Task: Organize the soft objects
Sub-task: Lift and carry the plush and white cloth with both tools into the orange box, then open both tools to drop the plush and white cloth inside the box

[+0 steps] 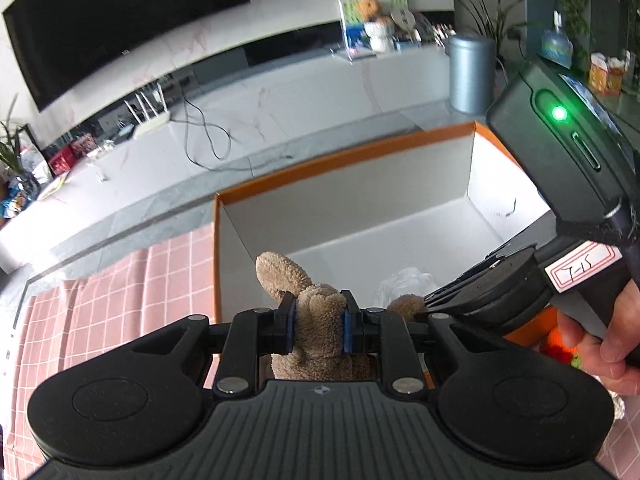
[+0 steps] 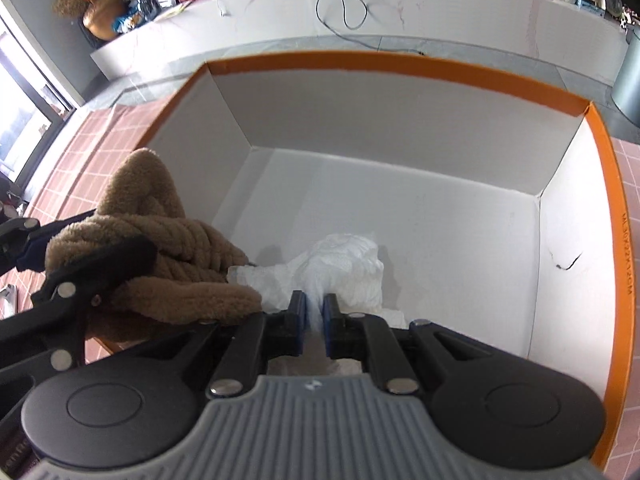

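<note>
Left gripper (image 1: 319, 326) clamped on a brown plush toy (image 1: 316, 320), held at the near left rim of an orange-edged white box (image 2: 400, 64) on a pink checked cloth (image 1: 120, 292). Right gripper (image 2: 315, 320) pinched tight on a crumpled white soft item (image 2: 340, 264), low inside the box, just right of the toy.

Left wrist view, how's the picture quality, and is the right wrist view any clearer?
Left wrist view: fisheye bends the TV and orange box rim; the brown plush is sharp. Right wrist view: equally curved, and the white soft item is nearly blown out against the pale interior.
</note>
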`<state>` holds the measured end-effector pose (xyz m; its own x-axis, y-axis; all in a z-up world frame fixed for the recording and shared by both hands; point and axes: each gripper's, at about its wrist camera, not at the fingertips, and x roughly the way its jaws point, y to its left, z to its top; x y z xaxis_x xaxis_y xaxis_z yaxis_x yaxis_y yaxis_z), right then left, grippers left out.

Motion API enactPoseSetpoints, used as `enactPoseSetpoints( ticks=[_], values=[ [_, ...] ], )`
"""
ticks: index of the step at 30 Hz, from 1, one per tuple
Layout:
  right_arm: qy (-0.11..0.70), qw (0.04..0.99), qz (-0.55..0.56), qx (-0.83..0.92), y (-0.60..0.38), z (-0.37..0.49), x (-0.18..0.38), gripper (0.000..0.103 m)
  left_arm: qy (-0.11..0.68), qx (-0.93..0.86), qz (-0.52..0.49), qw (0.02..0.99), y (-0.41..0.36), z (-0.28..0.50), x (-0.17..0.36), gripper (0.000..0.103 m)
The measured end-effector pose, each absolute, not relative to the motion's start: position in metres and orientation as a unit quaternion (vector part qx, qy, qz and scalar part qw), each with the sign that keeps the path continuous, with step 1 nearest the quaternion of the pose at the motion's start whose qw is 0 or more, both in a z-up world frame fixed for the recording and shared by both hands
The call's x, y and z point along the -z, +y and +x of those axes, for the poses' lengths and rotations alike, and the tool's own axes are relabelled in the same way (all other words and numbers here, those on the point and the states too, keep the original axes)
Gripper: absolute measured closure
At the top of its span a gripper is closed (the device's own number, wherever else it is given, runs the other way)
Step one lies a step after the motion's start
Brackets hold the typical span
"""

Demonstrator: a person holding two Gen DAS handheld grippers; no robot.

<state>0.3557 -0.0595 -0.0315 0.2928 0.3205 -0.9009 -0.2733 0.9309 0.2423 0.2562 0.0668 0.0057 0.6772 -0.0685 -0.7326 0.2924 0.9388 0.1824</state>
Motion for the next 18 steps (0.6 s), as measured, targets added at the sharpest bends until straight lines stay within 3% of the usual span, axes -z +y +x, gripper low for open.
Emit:
enactPoseSetpoints(
  ticks=[11, 18],
  values=[
    [0.596, 0.783, -0.008, -0.176, -0.044, 0.366, 0.048, 0.095, 0.467, 0.12, 0.101, 0.87, 0.086, 0.285, 0.004, 0.076],
    [0.588, 0.79, -0.028, -0.174, -0.038, 0.367, 0.044, 0.086, 0.482, 0.096, 0.106, 0.865, 0.085, 0.29, 0.01, 0.071]
  ],
)
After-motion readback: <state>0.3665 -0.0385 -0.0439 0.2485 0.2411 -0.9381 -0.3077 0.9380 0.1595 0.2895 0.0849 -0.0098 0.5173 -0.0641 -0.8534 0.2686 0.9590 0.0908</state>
